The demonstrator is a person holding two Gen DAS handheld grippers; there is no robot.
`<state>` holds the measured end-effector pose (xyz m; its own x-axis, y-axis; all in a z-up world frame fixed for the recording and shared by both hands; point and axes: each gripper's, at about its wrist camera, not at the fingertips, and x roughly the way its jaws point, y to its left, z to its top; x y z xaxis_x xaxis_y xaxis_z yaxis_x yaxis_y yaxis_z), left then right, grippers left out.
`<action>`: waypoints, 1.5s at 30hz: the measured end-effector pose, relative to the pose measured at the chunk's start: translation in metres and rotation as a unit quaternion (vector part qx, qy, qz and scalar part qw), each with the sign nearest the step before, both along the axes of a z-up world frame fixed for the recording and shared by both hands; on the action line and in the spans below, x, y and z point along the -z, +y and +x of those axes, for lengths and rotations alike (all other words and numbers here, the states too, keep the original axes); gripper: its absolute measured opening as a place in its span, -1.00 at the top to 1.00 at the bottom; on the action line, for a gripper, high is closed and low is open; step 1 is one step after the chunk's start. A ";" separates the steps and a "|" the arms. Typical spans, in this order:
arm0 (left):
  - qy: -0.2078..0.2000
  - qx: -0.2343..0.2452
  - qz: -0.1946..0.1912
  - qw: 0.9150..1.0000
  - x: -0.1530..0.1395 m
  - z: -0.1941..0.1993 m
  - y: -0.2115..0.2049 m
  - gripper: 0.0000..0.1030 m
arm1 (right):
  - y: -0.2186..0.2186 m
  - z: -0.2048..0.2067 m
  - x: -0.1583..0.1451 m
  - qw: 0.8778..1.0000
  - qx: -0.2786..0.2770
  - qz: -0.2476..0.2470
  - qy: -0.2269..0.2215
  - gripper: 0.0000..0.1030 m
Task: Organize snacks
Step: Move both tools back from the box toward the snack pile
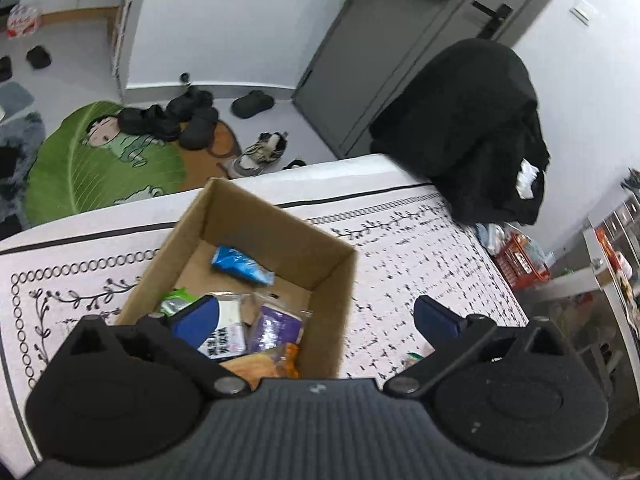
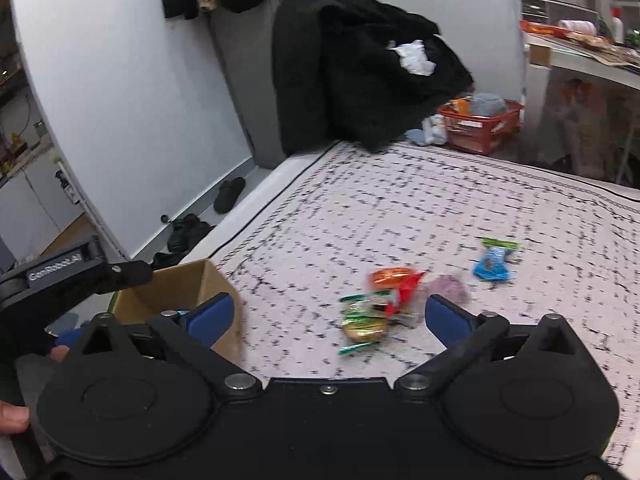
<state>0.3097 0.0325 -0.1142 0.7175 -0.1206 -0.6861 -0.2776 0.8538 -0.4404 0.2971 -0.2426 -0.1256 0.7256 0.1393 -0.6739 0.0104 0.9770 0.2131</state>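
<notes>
Cardboard box (image 1: 256, 264) sits below the wide-open, empty left gripper (image 1: 316, 316), snacks already inside. Loose snack packets (image 2: 384, 304) lie on the patterned cloth (image 2: 500, 208) just ahead of the right gripper (image 2: 326, 316), equally wide and empty, making it the nearer hand.

i see a black coat (image 1: 468, 120) heaped at the tabletop's (image 1: 420, 248) far corner, white patterned cloth under it. on the floor, a green leaf-shaped rug (image 1: 92, 160) with dark shoes (image 1: 168, 118) at its edge and a striped sneaker (image 1: 260, 152) beside it. grey door (image 1: 384, 48) behind. red basket (image 2: 480, 124) beyond the coat.
</notes>
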 end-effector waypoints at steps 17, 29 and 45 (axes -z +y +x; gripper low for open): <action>-0.041 0.091 0.068 0.993 -0.007 0.001 -0.077 -1.00 | -0.092 -0.005 0.018 0.996 0.078 0.030 0.013 -1.00; -0.016 0.128 0.101 0.986 0.018 0.010 -0.127 -1.00 | -0.129 0.014 0.049 0.991 0.125 0.047 0.028 -0.99; -0.022 0.171 0.128 0.977 0.039 0.030 -0.161 -0.95 | -0.170 0.057 0.102 0.967 0.180 0.169 0.063 -0.64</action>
<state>0.3397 -0.1285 -0.1532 0.6949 -0.1879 -0.6941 0.0582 0.9768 -0.2062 0.3540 -0.4127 -0.2276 0.6836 0.1207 -0.7198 0.3838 0.7794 0.4952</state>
